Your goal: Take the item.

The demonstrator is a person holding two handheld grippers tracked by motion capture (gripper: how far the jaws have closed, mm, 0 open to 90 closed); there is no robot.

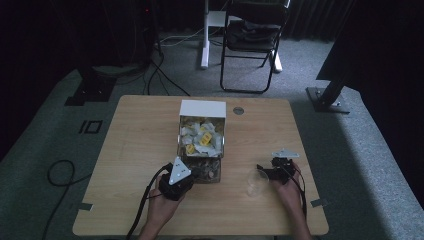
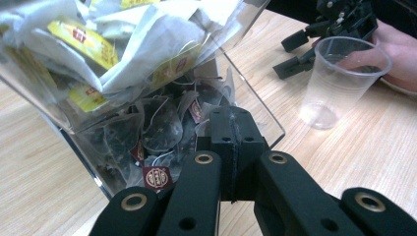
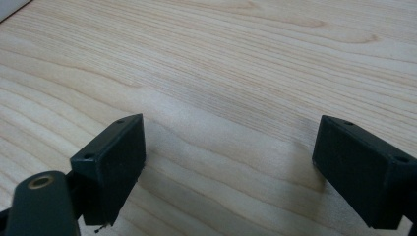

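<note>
the left tongs point(image 2: 231, 142) are pressed shut at the clear tea-bag box point(image 2: 255, 105), lower centre of frame; a bag string may be pinched, hard to tell. dark bags point(image 2: 162, 130) fill its front compartment. right tongs point(image 3: 228, 167) gape empty over the tabletop point(image 3: 236, 59).

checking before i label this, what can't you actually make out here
- Left gripper, left gripper view: jaws pressed together at the clear box; whether a tea bag string is pinched is hidden by the jaws.
- Tea bag labels, high view: too small and dim to read.
- Plastic cup, high view: faint; contact with the right gripper unclear.
- Right gripper view: open jaws over bare table; cup outside the frame.
</note>
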